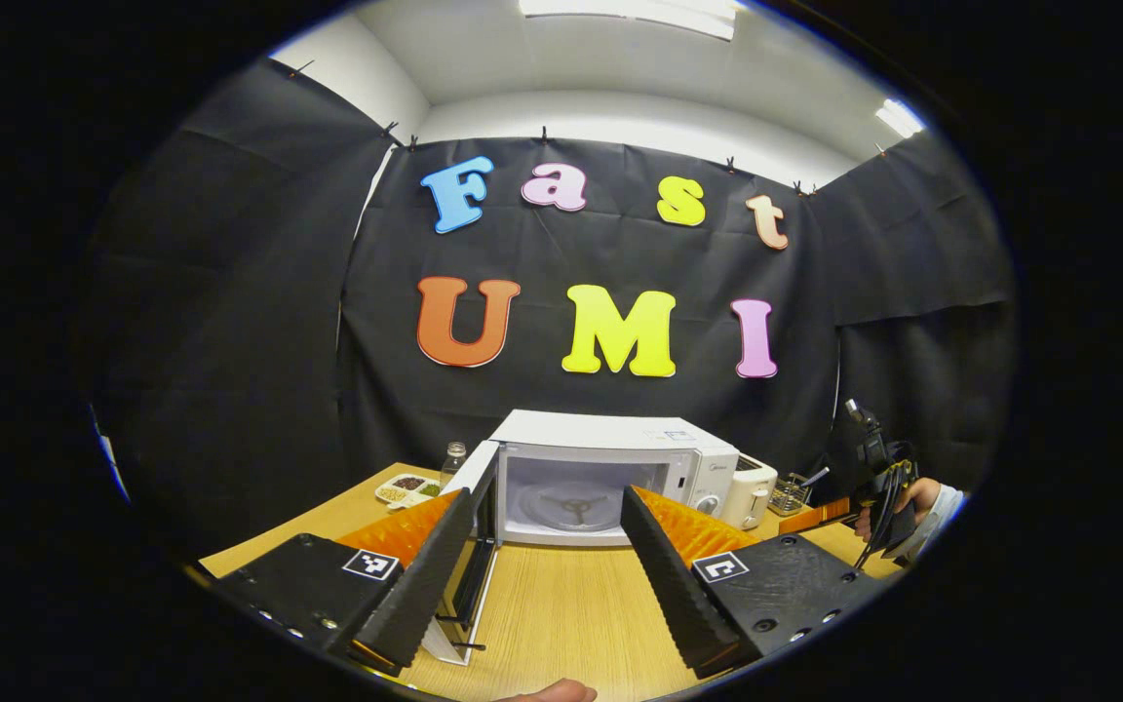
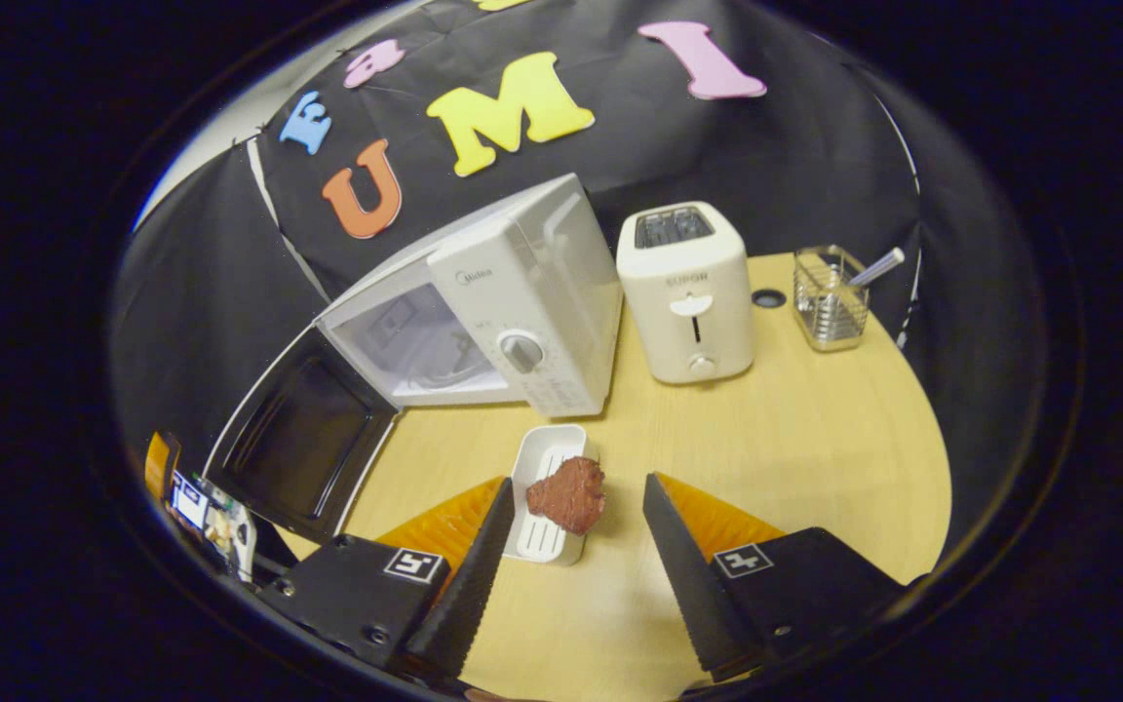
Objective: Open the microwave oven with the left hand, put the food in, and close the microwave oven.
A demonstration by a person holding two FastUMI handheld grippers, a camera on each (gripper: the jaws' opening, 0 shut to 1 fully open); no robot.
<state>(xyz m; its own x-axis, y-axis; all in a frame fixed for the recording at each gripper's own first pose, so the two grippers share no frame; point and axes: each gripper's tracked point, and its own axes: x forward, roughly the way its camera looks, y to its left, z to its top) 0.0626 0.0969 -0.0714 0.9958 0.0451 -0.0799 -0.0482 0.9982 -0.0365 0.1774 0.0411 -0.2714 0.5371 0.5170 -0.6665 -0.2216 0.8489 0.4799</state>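
Observation:
A white microwave stands on the wooden table with its door swung wide open to the left; the glass turntable shows inside. My left gripper is open, facing the cavity from a short way back, its left finger next to the door's edge. In the right gripper view the microwave and its open door lie to the upper left. A reddish-brown piece of food rests on a small white tray. My right gripper is open just above and in front of it, holding nothing.
A white toaster stands right of the microwave, with a wire utensil holder farther right. A small dish of grains and a bottle sit left of the microwave. The other gripper and a hand appear at the right.

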